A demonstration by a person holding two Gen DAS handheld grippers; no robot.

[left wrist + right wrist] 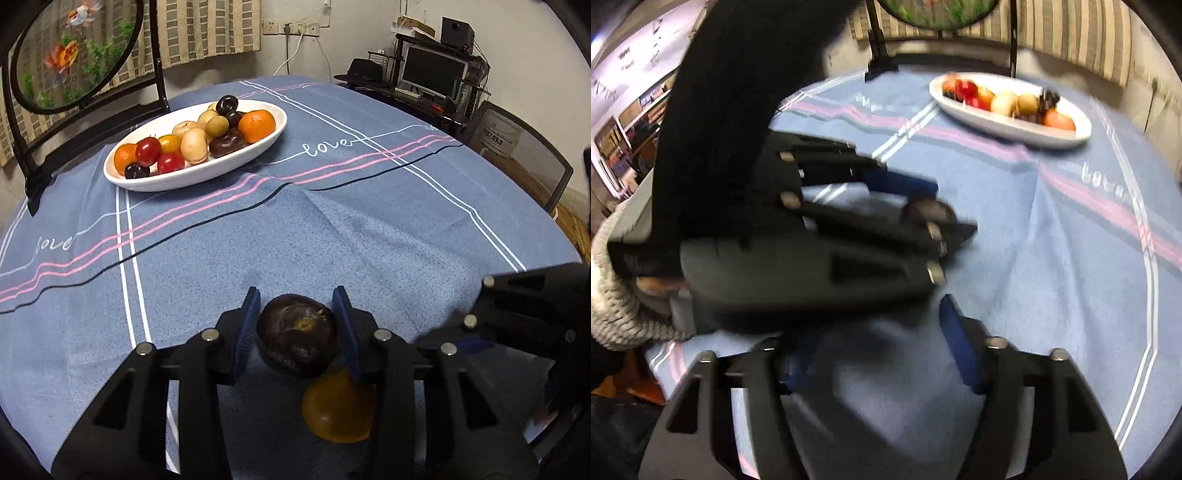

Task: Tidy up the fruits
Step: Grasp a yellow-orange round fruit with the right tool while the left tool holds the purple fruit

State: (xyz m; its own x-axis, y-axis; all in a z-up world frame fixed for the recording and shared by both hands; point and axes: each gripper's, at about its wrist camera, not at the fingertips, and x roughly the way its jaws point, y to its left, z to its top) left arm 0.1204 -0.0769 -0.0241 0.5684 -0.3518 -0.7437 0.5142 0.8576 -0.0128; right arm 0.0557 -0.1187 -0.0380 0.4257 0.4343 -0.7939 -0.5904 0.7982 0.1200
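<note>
While the left gripper (297, 325) stands around the dark round fruit (297, 334) on the tabletop (332, 229), its blue fingers (245, 328) touch or nearly touch both sides; I cannot tell if they press. This fruit looks smooth and firm, probably light, so it may roll or slip; holding across its widest part seems best. Beside it lies an orange fruit (338, 410). The right gripper (882, 350) is spread and empty. The white dish (207, 171) of fruits stands well apart.

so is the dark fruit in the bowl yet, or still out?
Out. The dark fruit sits on the cloth between the left gripper's pads, far from the bowl.
</note>
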